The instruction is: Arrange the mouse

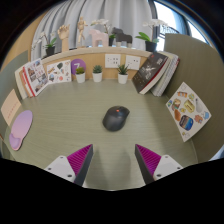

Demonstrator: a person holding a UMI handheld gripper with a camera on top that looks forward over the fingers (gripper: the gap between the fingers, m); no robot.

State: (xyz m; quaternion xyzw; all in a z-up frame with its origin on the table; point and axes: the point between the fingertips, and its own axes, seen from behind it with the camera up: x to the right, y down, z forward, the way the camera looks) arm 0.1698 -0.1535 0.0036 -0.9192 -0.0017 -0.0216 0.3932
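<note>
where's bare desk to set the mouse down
Bare desk lies around the mouse: between it and the purple wrist rest, and between it and the sticker sheet. The back, by the small potted plants and books, is crowded. The hand-held gripper is open.

A pale green desk (pixel 70 125) carries a dark mouse (pixel 116 118) near its middle, a lilac oval pad (pixel 20 126) at one side, and small potted plants (pixel 97 73) along the back

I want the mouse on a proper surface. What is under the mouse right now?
The mouse sits directly on the bare beige desk; no mat shows around it. The patch beneath its body is covered. The hand-held gripper is open, short of it.
</note>
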